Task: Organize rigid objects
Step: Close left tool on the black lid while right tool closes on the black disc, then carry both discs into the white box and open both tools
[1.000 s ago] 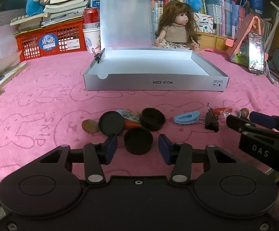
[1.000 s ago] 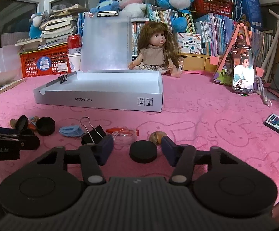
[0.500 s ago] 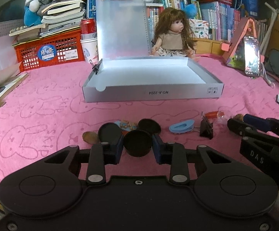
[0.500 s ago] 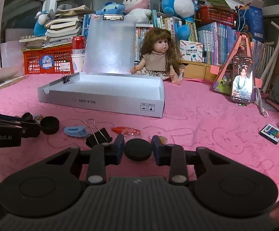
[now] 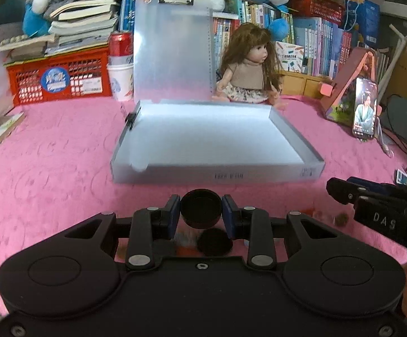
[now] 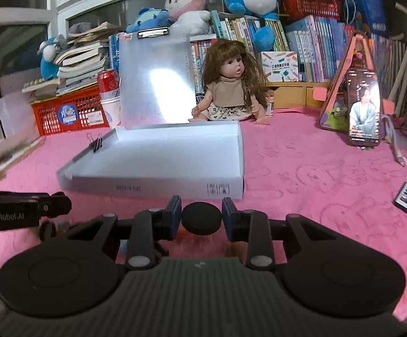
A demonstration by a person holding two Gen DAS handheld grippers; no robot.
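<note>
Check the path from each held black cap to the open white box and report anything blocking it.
Nothing visible blocks either path. The left tongs hold a black cap and the right tongs hold a black disc; only bare pink cloth lies ahead of the white box, whose lid stands open and whose tray looks empty.

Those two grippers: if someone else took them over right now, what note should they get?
Left gripper: shut on a black cap, lifted off the pink cloth.
Right gripper: shut on a black disc, also lifted.
White box: open just ahead, nothing visible inside it.
Done: both pieces picked up.
Left: probably put both in the box, then collect the rest. Another black cap and small bits lie under the left gripper. A binder clip sits on the box's left wall.
</note>
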